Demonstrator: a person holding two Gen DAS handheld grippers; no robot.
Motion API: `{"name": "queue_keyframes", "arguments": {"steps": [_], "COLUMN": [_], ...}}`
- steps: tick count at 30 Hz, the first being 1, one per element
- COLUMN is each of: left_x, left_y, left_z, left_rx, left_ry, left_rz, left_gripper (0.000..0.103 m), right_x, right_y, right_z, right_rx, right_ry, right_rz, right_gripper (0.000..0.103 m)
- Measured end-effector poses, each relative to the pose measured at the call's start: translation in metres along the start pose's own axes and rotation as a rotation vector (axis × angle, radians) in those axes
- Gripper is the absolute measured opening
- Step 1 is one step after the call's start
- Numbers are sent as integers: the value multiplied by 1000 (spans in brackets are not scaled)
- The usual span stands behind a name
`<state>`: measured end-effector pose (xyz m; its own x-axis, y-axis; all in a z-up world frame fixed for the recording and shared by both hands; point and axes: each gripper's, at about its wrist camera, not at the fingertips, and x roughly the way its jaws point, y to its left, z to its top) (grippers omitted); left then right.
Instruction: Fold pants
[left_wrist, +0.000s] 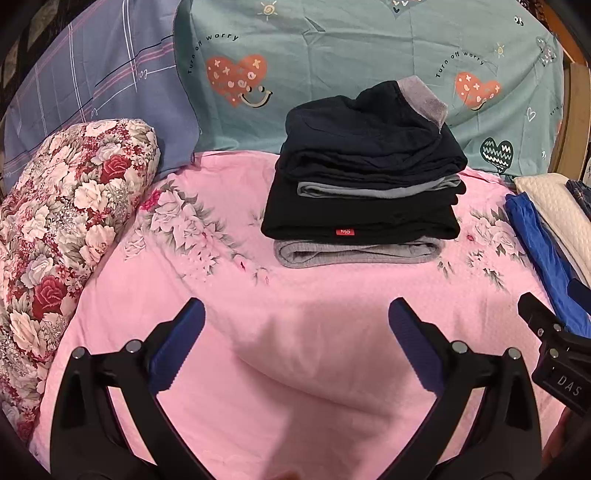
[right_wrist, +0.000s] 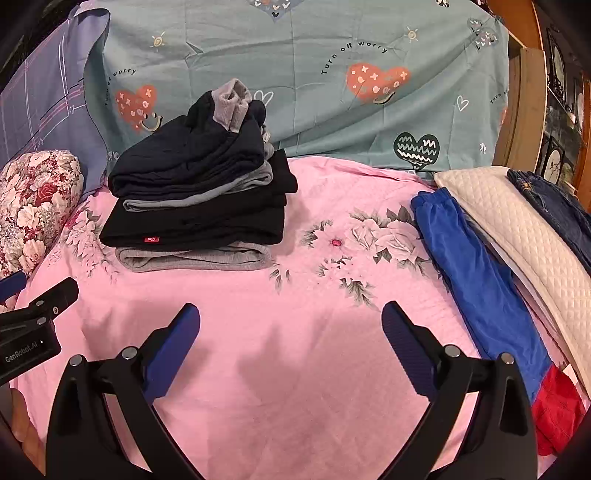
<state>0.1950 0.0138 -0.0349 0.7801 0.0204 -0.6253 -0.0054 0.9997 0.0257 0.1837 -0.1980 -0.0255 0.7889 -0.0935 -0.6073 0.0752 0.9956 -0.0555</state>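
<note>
Folded stack and spare garments on the pink sheet

The right gripper (right_wrist: 291, 314) hung spread and empty; the folded stack (right_wrist: 195, 199) sat left, blue pants (right_wrist: 476, 273) lay right.

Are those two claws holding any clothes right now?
No. The left gripper and right gripper are both open over the pink sheet, holding nothing.

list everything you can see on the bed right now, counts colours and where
folded stack: one pile, black, navy and grey garments, middle of the bed toward the back
blue pants: one, bright blue, unfolded, right side
red garment: one, red, near end of the blue pants
white quilted cloth: one, cream, far right
denim garment: one, dark blue, on the quilted cloth
floral pillow: one, red and white, left
pink sheet: one, pink floral, covers the bed
teal cover: one, teal with hearts, behind
left gripper: open, empty
right gripper: open, empty
</note>
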Motion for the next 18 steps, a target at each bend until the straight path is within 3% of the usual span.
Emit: {"name": "queue_keyframes", "arguments": {"steps": [18], "left_x": [2], "left_y": [0], "left_z": [-2], "left_rx": [-12], "left_ry": [20], "left_rz": [0], "left_gripper": [101], "right_x": [1], "right_y": [3], "right_z": [0], "right_rx": [-18], "right_ry": [12], "right_rz": [1], "right_gripper": [99]}}
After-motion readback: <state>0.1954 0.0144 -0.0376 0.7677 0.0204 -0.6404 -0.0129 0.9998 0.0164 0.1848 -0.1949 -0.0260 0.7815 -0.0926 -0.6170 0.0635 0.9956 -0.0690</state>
